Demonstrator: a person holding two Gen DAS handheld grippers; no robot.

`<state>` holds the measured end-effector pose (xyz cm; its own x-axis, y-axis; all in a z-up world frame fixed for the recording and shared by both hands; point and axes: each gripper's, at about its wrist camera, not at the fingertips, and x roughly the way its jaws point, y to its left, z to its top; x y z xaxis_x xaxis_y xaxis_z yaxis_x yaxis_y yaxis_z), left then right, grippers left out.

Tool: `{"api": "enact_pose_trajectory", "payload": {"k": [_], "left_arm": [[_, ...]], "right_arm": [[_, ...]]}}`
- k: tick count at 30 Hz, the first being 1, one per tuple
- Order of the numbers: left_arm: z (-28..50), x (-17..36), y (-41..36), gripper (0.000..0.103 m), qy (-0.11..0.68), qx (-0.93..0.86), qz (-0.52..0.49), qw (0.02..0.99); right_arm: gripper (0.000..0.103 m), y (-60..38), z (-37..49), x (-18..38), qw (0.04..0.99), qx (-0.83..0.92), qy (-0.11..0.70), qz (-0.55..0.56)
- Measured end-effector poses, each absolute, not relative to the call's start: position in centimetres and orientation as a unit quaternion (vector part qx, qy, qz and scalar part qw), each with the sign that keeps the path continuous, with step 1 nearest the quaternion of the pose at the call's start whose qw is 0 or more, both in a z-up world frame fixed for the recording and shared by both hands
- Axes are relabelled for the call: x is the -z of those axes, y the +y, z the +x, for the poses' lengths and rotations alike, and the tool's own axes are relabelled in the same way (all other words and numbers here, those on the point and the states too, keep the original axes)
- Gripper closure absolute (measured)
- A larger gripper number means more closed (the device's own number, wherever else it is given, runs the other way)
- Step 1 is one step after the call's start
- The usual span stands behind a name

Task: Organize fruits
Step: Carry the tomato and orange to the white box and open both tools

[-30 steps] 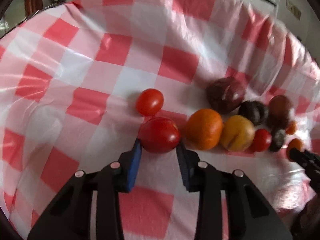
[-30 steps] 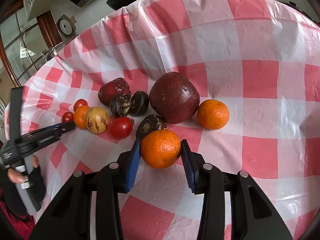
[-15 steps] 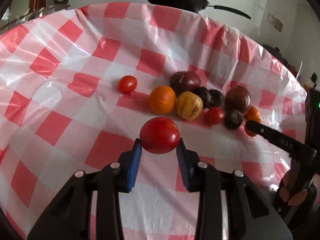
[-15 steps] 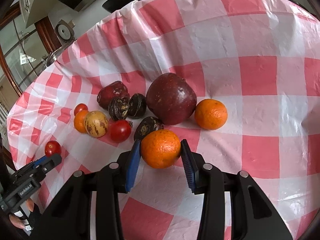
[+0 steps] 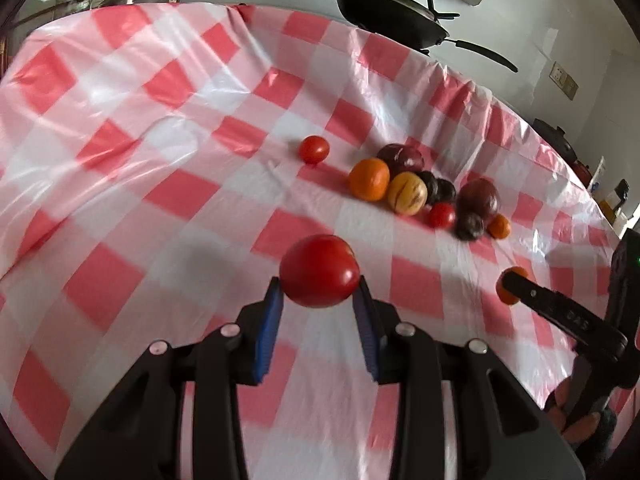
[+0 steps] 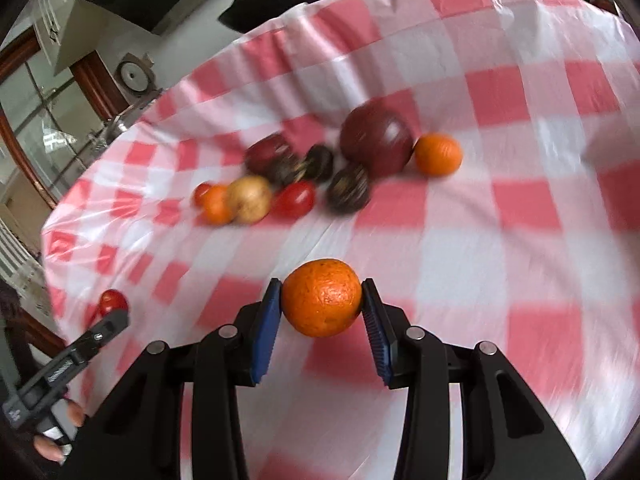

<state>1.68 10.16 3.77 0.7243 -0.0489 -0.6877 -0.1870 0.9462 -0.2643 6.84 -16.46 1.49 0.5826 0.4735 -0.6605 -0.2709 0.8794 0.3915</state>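
My left gripper (image 5: 319,300) is shut on a large red tomato (image 5: 319,270) and holds it above the checked cloth (image 5: 160,184). My right gripper (image 6: 322,312) is shut on an orange (image 6: 322,297), lifted clear of the cloth; it also shows at the right of the left wrist view (image 5: 510,290). The fruit cluster lies further off: an orange (image 5: 368,179), a yellow fruit (image 5: 407,193), dark red fruits (image 5: 401,157), dark round fruits (image 5: 469,225), a small tomato (image 5: 441,215) and a small orange (image 5: 499,226). One tomato (image 5: 314,149) sits apart at the left.
A black pan (image 5: 390,20) stands beyond the table's far edge. In the right wrist view a big dark red fruit (image 6: 377,141) and an orange (image 6: 438,153) lie at the cluster's right. The left gripper with its tomato (image 6: 113,302) shows at the lower left.
Both grippers have pulled back and up from the cluster with their fruit. The cluster now looks smaller and further away in both views.
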Motion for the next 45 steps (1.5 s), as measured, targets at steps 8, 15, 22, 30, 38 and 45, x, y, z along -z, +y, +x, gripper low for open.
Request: {"api": "enact_pose_trajectory", "payload": {"k": [8, 15, 22, 30, 38, 45], "left_arm": [[-5.7, -3.3, 11.5, 0.067, 0.358, -0.033, -0.140, 0.923], [-12.0, -3.6, 14.6, 0.067, 0.354, -0.057, -0.122, 0.926], [-13.0, -2.9, 17.8, 0.067, 0.358, -0.063, -0.164, 0.917], [-13.6, -3.4, 17.8, 0.067, 0.352, -0.067, -0.150, 0.921], [-21.4, -5.6, 23.8, 0.066, 0.314, -0.139, -0.129, 0.931], [-29.6, -2.7, 30.0, 0.066, 0.345, -0.224, -0.132, 0.902]], "right_arm": [[0.063, -12.4, -2.5, -1.9, 0.874, -0.260, 0.403, 0.076], [0.063, -7.9, -7.4, -2.0, 0.866, -0.302, 0.398, 0.022], [0.063, -5.5, -9.3, -2.0, 0.865, -0.318, 0.388, -0.015], [0.062, -5.8, -9.3, -2.2, 0.860, -0.325, 0.394, 0.004], [0.062, -1.5, -13.1, -2.5, 0.828, -0.399, 0.393, -0.014], [0.062, 6.5, -18.8, -3.3, 0.777, -0.486, 0.391, -0.086]]}}
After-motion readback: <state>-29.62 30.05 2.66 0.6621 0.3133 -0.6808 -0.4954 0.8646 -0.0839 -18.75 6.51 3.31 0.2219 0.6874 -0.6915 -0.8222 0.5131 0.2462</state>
